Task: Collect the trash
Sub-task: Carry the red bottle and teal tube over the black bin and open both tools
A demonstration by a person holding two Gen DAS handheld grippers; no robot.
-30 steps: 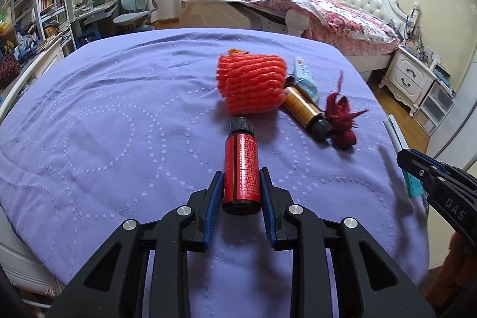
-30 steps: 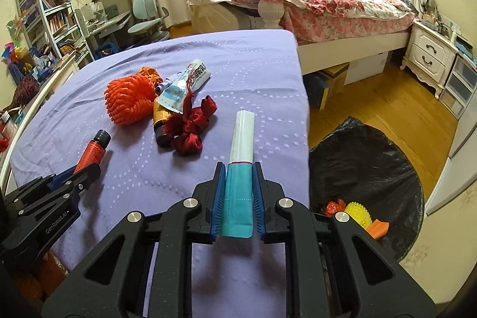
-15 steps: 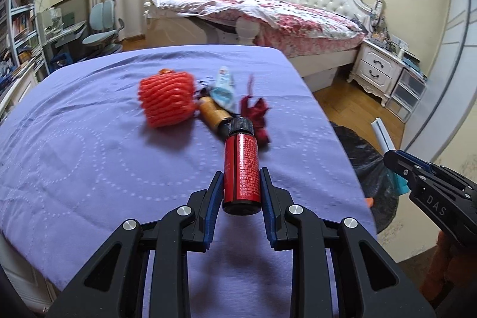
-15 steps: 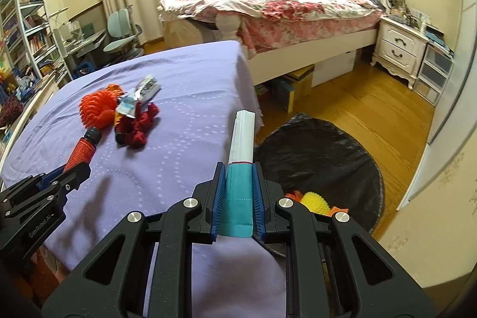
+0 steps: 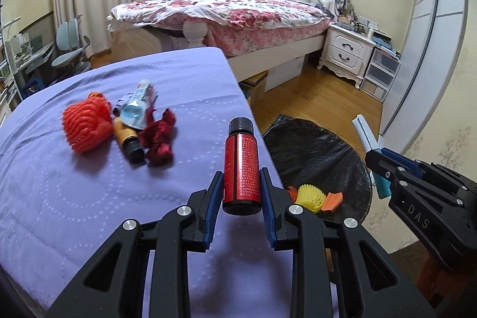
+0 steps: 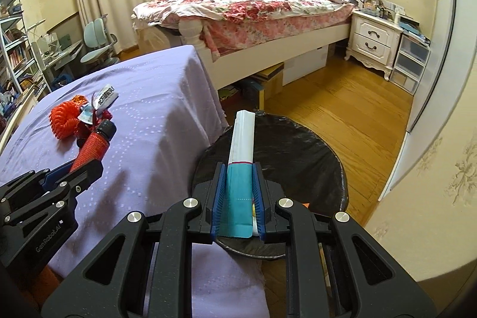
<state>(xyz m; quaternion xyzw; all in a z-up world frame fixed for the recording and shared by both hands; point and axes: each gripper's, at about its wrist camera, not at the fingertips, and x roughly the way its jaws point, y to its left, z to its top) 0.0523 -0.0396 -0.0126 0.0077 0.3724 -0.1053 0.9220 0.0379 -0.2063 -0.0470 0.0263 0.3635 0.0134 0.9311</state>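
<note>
Trash run partly done: two items in the jaws, four left on the counter

The left gripper (image 5: 242, 192) has its jaws clamped on the red bottle (image 5: 241, 169) above the counter (image 5: 89, 198) edge; the right gripper (image 6: 237, 192) pinches the teal-and-white tube (image 6: 240, 166) directly over the black trash bag (image 6: 313, 157), which already holds yellow and orange scraps (image 5: 311, 195). An orange net (image 5: 85, 124), amber bottle (image 5: 126, 136), crumpled tube (image 5: 137, 106) and red wrapper (image 5: 159, 136) remain uncollected

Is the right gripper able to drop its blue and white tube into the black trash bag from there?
Probably yes. The right gripper, shut on the blue and white tube, hangs right over the open black trash bag. Nothing sits between them, and the purple table is off to the side.
</note>
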